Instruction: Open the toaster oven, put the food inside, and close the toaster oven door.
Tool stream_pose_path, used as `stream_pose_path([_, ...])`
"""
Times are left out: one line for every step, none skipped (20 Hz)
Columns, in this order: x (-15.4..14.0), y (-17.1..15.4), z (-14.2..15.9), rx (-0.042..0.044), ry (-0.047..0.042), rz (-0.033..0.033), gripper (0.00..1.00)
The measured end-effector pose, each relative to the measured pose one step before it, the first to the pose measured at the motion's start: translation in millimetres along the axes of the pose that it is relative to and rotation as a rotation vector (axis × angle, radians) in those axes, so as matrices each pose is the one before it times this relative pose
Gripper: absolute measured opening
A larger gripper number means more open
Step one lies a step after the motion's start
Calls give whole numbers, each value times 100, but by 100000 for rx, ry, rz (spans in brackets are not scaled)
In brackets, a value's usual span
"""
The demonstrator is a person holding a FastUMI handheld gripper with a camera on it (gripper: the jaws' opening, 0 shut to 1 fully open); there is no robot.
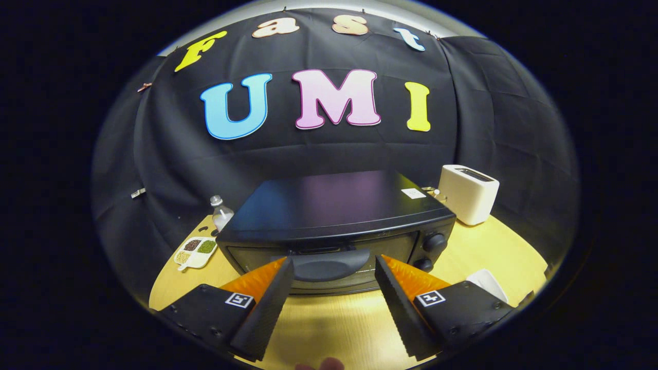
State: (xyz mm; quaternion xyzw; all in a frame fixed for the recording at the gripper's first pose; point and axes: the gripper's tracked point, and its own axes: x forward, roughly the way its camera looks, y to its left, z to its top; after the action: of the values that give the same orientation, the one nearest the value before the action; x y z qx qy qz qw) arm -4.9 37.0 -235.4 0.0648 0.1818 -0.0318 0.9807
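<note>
A black toaster oven (334,216) stands on the wooden table (329,329), just ahead of my fingers. Its glass door is closed, and the curved dark handle (329,263) sits at the top of the door. My gripper (334,270) is open. Its two fingertips flank the handle on the left and right, close to the door, with nothing pressed between them. Two round knobs (434,242) sit on the oven's right side. No food is visible between the fingers.
A white toaster (468,194) stands behind the oven to the right. A small bottle (221,211) and a divided dish of seeds (195,252) lie to the oven's left. A white object (488,283) sits beside the right finger. A fingertip of a person (321,365) shows at the near edge.
</note>
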Motion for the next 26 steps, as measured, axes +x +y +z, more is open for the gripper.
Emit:
stream_pose_path([-437, -207, 651, -715, -803, -59, 99])
stream_pose_path([-403, -402, 829, -833, -1323, -245, 99])
stream_pose_path([-457, -525, 876, -1044, -1129, -398, 99])
stream_pose_path([-393, -593, 982, -966, -1565, -314, 99])
stream_pose_path([-515, -637, 1123, -1010, -1382, -590, 99])
stream_pose_path([-355, -545, 1123, -684, -1467, -315, 99])
stream_pose_path([-339, -401, 1071, -216, -1419, 463, 99])
stream_pose_path([-198, -344, 981, -65, -924, 614, 98])
stream_pose_path([-316, -494, 1008, 238, -901, 890, 99])
stream_pose_path([-332, -364, 1121, -3, -1283, 849, 99])
stream_pose_path([-147, -630, 1201, -259, -1394, 379, 99])
stream_pose_path([-218, -438, 1224, 32, -1821, 618, 99])
stream_pose_path([-179, -491, 1040, 136, -1312, 240, 99])
stream_pose_path([-240, -423, 947, 280, -899, 760, 98])
stream_pose_path([-221, -582, 874, -154, -540, 117, 98])
stream_pose_path([-236, -532, 823, -556, -984, 74, 98])
stream_pose_path([-191, -780, 790, -885, -1097, -760, 98])
stream_pose_path([-201, -343, 429, -539, -386, 274, 98])
stream_pose_path([-202, -226, 213, -330, -118, 433, 98])
stream_pose_path([-192, -192, 208, -62, 310, 694, 98])
stream_pose_path([-144, -39, 103, 7, -79, 800, 98])
stream_pose_path([-124, -59, 170, -62, 99, 648, 98])
stream_pose_path([-103, -139, 207, -130, -48, 423, 98])
stream_pose_path([-48, -115, 153, -256, 123, 146, 98])
stream_pose_path([-20, -93, 28, -206, 236, 59, 98])
stream_pose_path([14, -142, 143, -31, -26, -64, 99])
